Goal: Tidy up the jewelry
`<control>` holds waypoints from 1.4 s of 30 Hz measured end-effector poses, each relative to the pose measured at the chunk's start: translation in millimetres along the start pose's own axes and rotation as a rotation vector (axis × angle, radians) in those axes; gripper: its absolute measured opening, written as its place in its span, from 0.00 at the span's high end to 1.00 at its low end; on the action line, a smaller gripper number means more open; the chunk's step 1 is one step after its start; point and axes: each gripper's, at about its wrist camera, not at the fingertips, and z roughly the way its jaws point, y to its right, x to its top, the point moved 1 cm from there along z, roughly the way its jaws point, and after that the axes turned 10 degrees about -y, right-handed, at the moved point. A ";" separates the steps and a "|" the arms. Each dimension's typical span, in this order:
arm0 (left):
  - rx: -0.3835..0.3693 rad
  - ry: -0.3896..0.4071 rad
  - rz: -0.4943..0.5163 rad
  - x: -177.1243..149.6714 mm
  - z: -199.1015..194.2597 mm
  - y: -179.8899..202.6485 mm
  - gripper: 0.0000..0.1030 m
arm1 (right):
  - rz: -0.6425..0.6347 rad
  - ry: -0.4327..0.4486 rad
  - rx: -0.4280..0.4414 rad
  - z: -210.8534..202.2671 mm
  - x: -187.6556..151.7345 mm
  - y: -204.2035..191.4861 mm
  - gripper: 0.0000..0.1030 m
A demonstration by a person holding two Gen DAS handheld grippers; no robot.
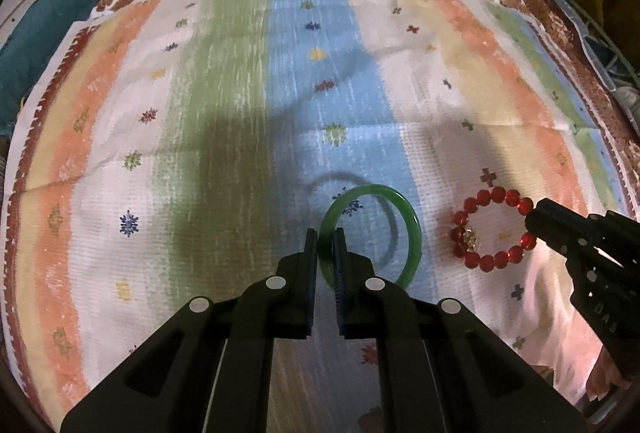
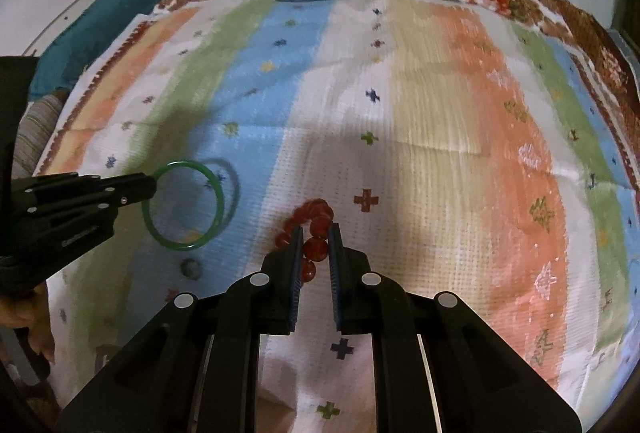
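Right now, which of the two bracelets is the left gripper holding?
The smooth green bangle, a solid ring clamped at its rim by the left gripper. The red beaded bracelet is the other one, pinched by the right gripper.

You have a glossy green ring bangle point(image 1: 414, 229) and a bracelet of translucent red round beads point(image 1: 490, 229) over a woven cloth point(image 1: 200, 93) striped orange, cream, green, blue and white, dotted with small coloured crosses, bordered in brown-and-red florals.
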 end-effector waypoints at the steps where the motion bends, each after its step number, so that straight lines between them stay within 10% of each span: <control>1: 0.000 0.007 0.001 -0.7 -3.5 0.7 0.93 | -0.004 0.008 0.001 -2.6 -0.4 -1.6 0.87; 15: -0.012 0.052 -0.005 -15.7 -30.7 7.8 0.93 | -0.018 0.071 0.018 -37.5 -14.4 -11.4 0.99; 39: 0.002 0.032 0.007 -10.6 -21.7 6.8 0.98 | 0.115 -0.107 -0.019 13.4 -14.7 30.6 0.98; 42: 0.008 0.022 0.015 -10.1 -17.5 6.5 0.97 | 0.121 -0.112 -0.031 18.2 -14.0 34.5 0.62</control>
